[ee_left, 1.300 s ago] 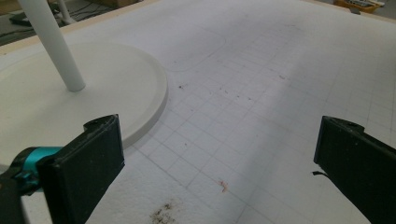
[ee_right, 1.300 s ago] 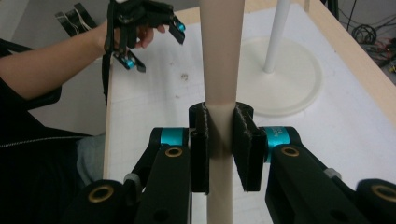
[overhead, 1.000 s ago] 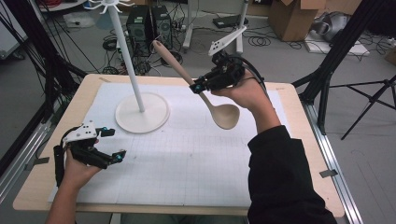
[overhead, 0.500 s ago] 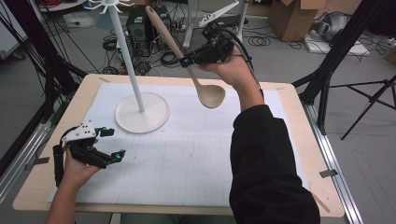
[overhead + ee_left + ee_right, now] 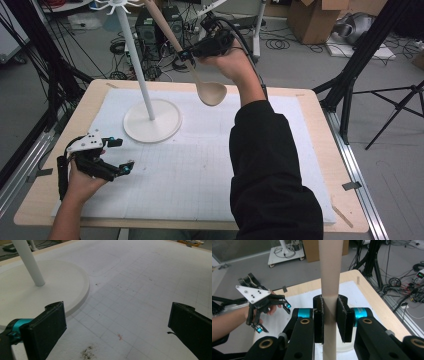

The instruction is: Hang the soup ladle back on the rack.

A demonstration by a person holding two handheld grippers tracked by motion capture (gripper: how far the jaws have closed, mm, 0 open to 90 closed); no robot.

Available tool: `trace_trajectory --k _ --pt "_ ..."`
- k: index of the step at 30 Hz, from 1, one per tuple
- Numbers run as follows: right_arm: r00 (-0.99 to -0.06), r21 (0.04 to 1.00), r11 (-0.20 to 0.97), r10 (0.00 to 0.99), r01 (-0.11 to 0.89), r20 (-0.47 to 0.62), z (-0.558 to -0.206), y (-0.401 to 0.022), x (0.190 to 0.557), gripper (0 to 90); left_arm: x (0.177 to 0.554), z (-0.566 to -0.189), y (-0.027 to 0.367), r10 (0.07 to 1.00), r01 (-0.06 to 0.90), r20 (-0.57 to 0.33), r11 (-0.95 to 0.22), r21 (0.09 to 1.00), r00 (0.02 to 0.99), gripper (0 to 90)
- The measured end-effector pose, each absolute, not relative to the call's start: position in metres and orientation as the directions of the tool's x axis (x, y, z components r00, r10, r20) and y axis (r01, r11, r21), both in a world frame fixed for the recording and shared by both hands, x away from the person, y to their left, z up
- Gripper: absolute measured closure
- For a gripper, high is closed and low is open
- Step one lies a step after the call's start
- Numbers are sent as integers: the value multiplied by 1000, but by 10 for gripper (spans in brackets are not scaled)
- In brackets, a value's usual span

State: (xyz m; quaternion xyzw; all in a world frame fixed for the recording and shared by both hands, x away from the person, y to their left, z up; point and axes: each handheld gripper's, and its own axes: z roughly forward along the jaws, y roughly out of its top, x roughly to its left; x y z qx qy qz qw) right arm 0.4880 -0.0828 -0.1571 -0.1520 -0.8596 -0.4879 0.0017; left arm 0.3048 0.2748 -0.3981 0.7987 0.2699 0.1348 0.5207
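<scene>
fingers (image 5: 342, 315) grip spoon (image 5: 212, 93) | white mat (image 5: 200, 165) | cables on floor (image 5: 280, 45)

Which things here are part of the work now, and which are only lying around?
In use:
- wooden spoon, clamped in the right gripper
- white hook stand, probably its target
- left gripper, open, resting on the mat

Lying about:
- cardboard boxes
- floor cables

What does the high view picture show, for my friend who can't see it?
A person's right gripper holds a wooden spoon by its handle, lifted over a white table mat, near a white stand with hooks on top. The left gripper rests open near the mat's left edge.
</scene>
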Motion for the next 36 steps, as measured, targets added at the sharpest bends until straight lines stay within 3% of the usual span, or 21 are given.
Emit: trace_trajectory --k 36 --pt "-961 818 507 183 272 206 -173 -60 503 782 304 -399 279 579 295 -65 -312 903 812 18"
